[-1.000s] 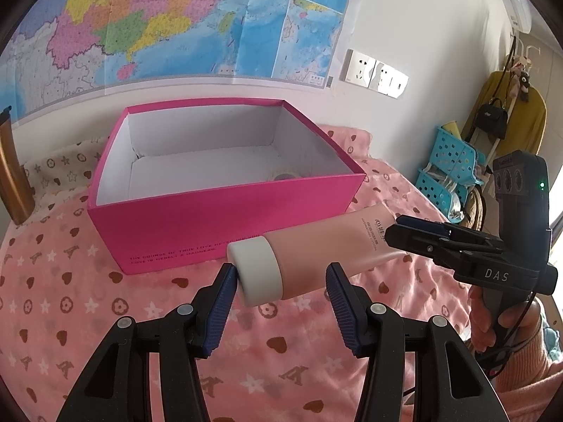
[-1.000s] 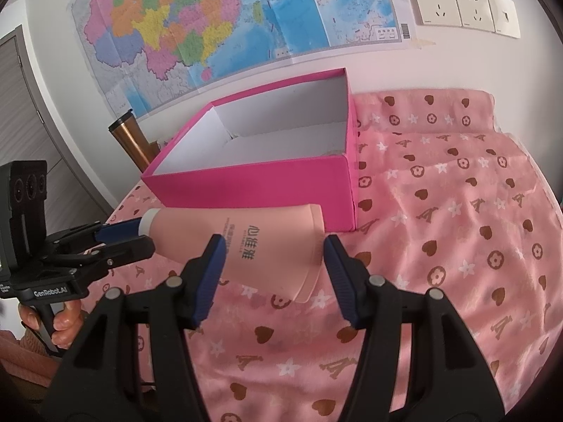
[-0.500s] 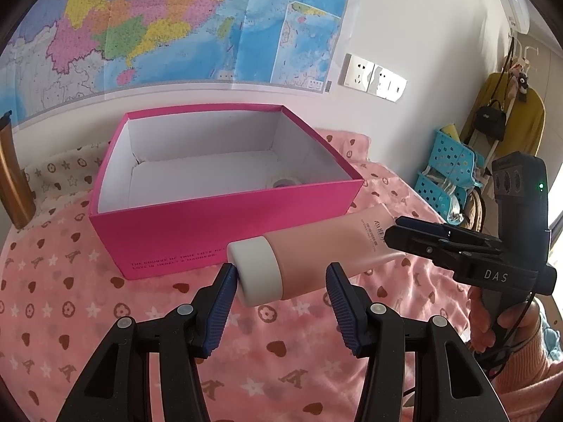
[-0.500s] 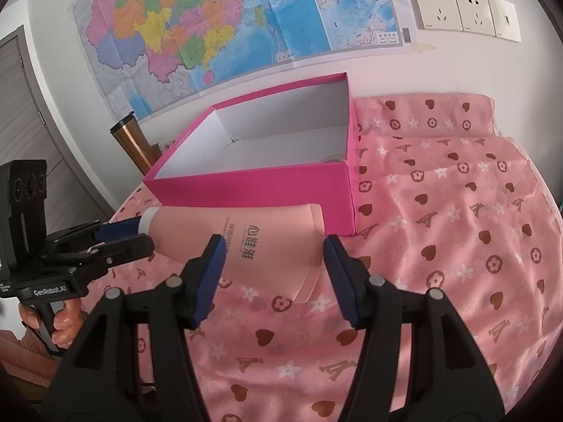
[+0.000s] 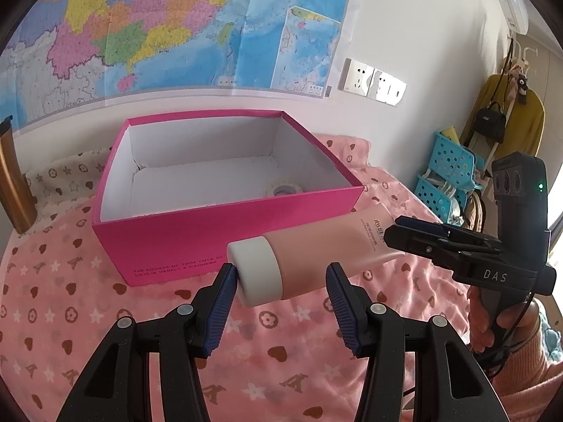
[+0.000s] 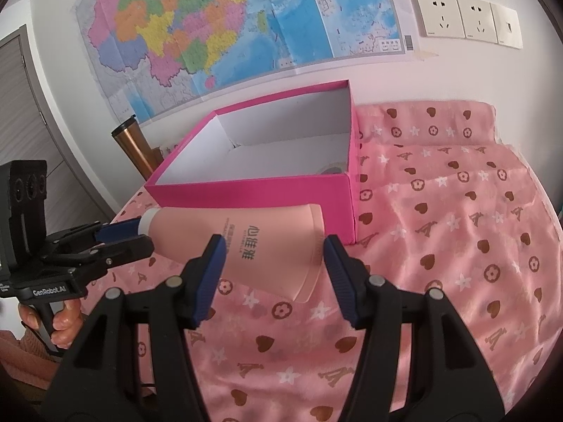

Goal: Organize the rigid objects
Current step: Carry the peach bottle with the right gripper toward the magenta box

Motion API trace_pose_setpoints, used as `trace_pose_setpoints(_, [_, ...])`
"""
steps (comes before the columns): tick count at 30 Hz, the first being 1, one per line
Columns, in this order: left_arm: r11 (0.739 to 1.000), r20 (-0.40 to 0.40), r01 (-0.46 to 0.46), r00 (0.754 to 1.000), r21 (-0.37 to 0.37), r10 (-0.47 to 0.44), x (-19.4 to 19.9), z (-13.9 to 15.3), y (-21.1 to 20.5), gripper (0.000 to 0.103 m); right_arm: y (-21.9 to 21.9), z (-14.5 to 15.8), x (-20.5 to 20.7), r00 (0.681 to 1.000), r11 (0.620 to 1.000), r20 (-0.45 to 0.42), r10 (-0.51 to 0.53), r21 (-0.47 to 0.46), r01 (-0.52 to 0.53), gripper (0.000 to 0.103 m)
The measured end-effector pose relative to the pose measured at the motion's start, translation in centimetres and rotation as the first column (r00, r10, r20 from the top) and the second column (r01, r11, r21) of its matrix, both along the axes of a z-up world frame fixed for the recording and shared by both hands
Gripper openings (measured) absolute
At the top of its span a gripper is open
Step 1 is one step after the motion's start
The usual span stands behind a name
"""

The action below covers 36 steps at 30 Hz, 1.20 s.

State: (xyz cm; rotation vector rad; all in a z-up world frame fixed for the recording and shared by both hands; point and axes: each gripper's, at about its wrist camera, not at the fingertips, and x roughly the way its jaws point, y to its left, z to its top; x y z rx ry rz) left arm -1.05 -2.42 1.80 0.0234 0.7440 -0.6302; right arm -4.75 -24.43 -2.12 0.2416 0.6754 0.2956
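A pink tube with a white cap (image 5: 313, 263) hangs in the air just in front of the open pink box (image 5: 225, 232). My left gripper (image 5: 279, 293) closes on its cap end; my right gripper (image 6: 272, 263) closes on its flat crimped end (image 6: 281, 246). Both grippers hold it level above the pink cloth. The right gripper also shows in the left wrist view (image 5: 408, 235), and the left gripper in the right wrist view (image 6: 121, 237). A roll of tape (image 5: 284, 189) lies inside the box at its right front corner.
The box (image 6: 267, 190) stands on a pink patterned cloth (image 6: 440, 246) against a wall with a map. A copper tumbler (image 6: 132, 147) stands left of the box. Blue baskets (image 5: 447, 176) and hanging clothes are at the far right.
Both grippers have risen with the tube, so the box sits lower in both views and more of its inside shows. The grip has not changed.
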Motion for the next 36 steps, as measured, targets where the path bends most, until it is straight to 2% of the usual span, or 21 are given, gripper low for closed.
trace_pose_setpoints(36, [1.0,0.022,-0.004,1.0,-0.012,0.004,0.33,0.59,-0.06,0.053,0.06,0.93,0.09,1.0,1.0,0.032,0.001,-0.008,0.0,0.06])
